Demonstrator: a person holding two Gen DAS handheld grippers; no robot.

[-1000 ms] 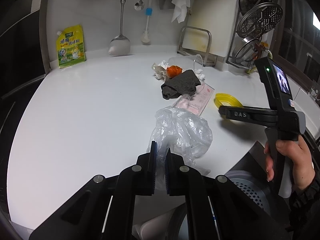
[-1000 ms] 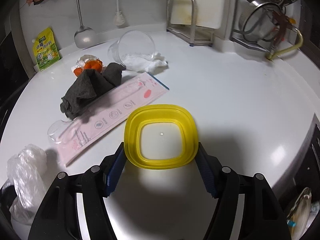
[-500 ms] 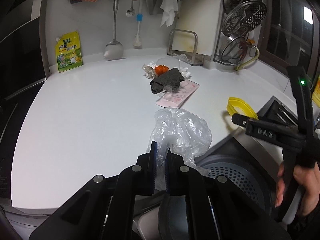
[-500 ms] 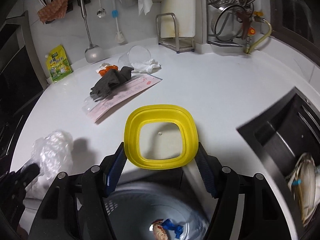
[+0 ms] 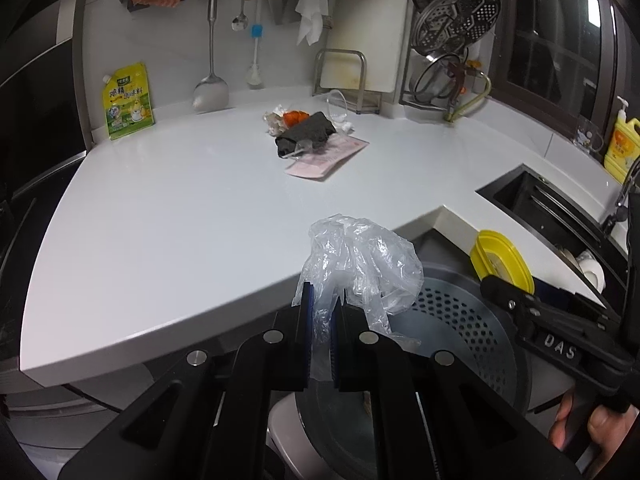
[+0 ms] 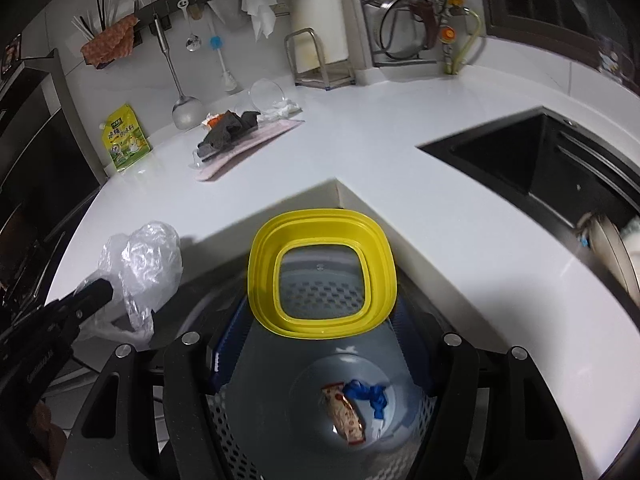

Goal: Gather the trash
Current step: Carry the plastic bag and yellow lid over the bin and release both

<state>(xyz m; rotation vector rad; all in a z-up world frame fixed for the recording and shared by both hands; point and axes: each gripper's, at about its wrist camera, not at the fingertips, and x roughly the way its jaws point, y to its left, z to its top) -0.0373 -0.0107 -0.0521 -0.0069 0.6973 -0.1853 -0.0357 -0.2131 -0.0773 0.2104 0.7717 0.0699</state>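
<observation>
My left gripper point(image 5: 320, 320) is shut on a crumpled clear plastic bag point(image 5: 360, 264) and holds it over the edge of the grey perforated trash bin point(image 5: 472, 320); the bag also shows in the right wrist view point(image 6: 140, 264). My right gripper point(image 6: 320, 316) is shut on a yellow-rimmed clear lid point(image 6: 322, 272), held over the trash bin point(image 6: 320, 420). The lid shows in the left wrist view point(image 5: 502, 260). A snack wrapper point(image 6: 346, 414) and a blue scrap point(image 6: 370, 394) lie at the bin's bottom.
On the white counter point(image 5: 180, 200) lie a dark cloth point(image 5: 306, 132), a pink packet point(image 5: 326, 156), orange peel point(image 5: 294, 116) and a clear cup point(image 6: 266, 94). A yellow pouch point(image 5: 128, 100) leans on the wall. A black sink point(image 6: 540, 152) lies to the right.
Both grippers have pulled back off the counter with their loads and now hang over the trash bin below the counter's edge.
</observation>
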